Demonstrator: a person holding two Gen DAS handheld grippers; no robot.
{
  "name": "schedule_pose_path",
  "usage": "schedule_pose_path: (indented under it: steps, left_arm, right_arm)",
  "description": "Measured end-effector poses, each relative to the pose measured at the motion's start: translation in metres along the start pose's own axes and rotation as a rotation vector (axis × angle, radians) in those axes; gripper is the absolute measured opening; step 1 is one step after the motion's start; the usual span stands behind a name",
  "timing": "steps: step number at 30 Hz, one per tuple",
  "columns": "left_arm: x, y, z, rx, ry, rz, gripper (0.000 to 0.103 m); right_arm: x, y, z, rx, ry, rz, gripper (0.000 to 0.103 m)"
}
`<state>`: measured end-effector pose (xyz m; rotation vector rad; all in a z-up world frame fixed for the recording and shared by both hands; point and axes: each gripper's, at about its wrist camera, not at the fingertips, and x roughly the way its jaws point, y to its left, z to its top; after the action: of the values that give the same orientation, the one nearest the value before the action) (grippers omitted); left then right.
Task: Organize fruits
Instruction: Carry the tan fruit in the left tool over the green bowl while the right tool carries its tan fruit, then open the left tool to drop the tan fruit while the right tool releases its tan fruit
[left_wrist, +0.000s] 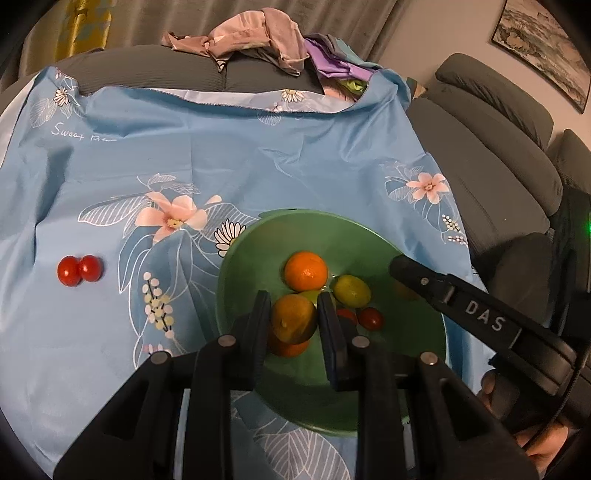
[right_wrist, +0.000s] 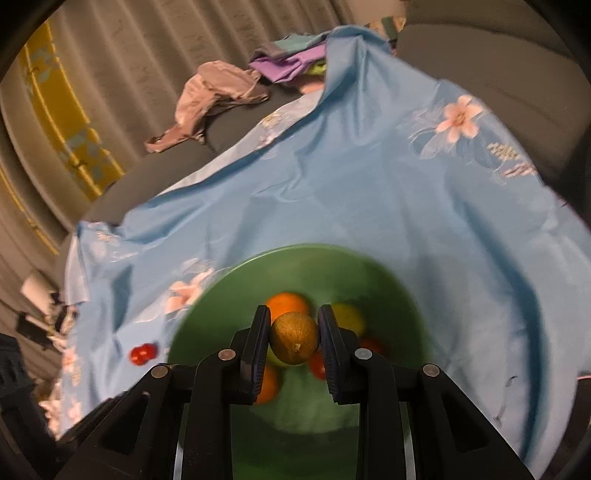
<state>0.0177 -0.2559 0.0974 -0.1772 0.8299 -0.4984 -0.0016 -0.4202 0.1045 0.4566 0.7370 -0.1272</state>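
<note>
Surface: light-blue floral bedsheet (left_wrist: 258, 155) spread over a grey sofa (left_wrist: 491, 155); no desk in view. Crumpled pink and purple clothes (left_wrist: 258, 40) at the far edge, grey curtain behind, framed picture (left_wrist: 546, 48) on the far-right wall.

Round green bowl (left_wrist: 251, 254) sits near-right on the sheet. Already inside: bright orange round mandarin (left_wrist: 306, 270), yellow-green oval lime (left_wrist: 351, 291), small red cherry tomatoes (left_wrist: 370, 318), another orange fruit (left_wrist: 288, 349) low in the bowl.

Left hand-held gripper (left_wrist: 293, 321): clenched on a dull orange-green round citrus (left_wrist: 293, 319), held over the bowl's near side, above the other fruit.

Right hand-held gripper (right_wrist: 293, 338): clamped on a brownish-green round fruit (right_wrist: 293, 338), stem end facing the camera, also above the bowl interior. View is motion-blurred.

Key relation: both held fruits hang directly over the bowl, so my read is that release is straight down. Both roughly spherical, no useful long axis. Right gripper's body crosses the bowl's right rim; the two are close, so collision is the risk.

Remaining: pair of red cherry tomatoes (left_wrist: 79, 270), touching each other, on the sheet well left of the bowl. The left gripper looks nearer.
</note>
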Motion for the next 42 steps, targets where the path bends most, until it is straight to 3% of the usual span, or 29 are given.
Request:
schedule_pose_path:
  steps: [22,42]
  left_arm:
    - [0.024,-0.011,0.006,0.018,0.033,-0.015,0.026]
    - [0.037,-0.008,0.004,0.006,0.064,-0.010,0.026]
  right_arm:
    - [0.019,-0.006,0.003,-0.006,0.078,0.006,0.028]
    - [0.026,-0.006,0.001,-0.032,0.108,-0.069,0.028]
